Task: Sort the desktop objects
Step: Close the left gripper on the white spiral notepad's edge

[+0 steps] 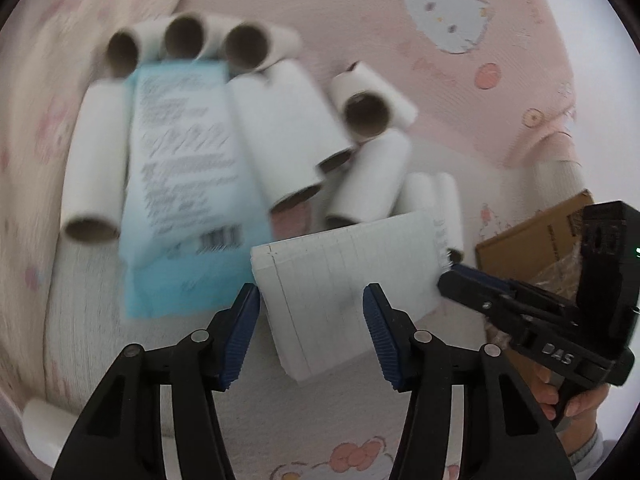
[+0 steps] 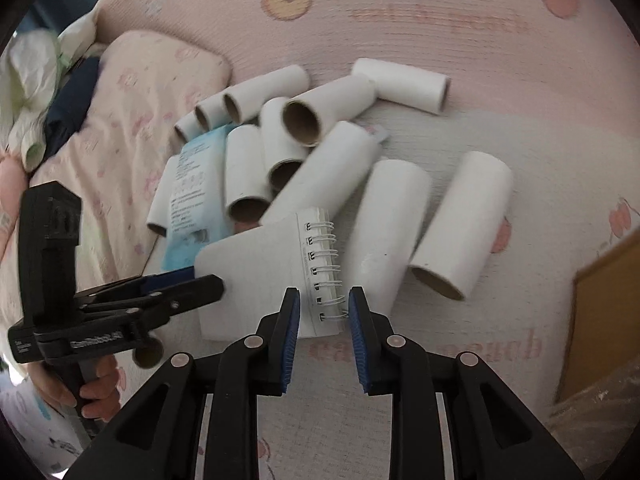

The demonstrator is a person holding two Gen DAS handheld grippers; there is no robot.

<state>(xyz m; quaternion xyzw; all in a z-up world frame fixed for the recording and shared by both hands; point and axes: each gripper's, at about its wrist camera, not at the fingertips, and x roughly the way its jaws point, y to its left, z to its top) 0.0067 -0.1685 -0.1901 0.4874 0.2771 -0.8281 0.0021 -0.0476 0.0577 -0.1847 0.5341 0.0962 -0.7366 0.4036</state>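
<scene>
Hovering over a white spiral notebook [image 1: 344, 280], the left gripper [image 1: 311, 332] has its jaws spread wide, one on each side of the pad's lower part, with clear gaps, so nothing is held. The right gripper [image 2: 324, 336] stands with its jaws narrowly parted just in front of the notebook's wire binding [image 2: 324, 264]; the pads do not press on it, though whether a tip brushes the coil is hard to tell.

The notebook lies on a pink cartoon-print bedcover [image 2: 440, 20], its far edge against a heap of white cardboard tubes [image 2: 316, 168]. A pale blue printed packet [image 1: 180, 168] lies among the tubes, partly covered by them in the right wrist view.

Each gripper shows in the other's camera: the right one at the notebook's right corner in the left view, with fingers [image 1: 560, 396] wrapped on its handle. The left view is motion-blurred, so the packet's text cannot be read. A brown cardboard box [image 1: 532, 236] is cut off at the frame edge and partly behind the right gripper.
</scene>
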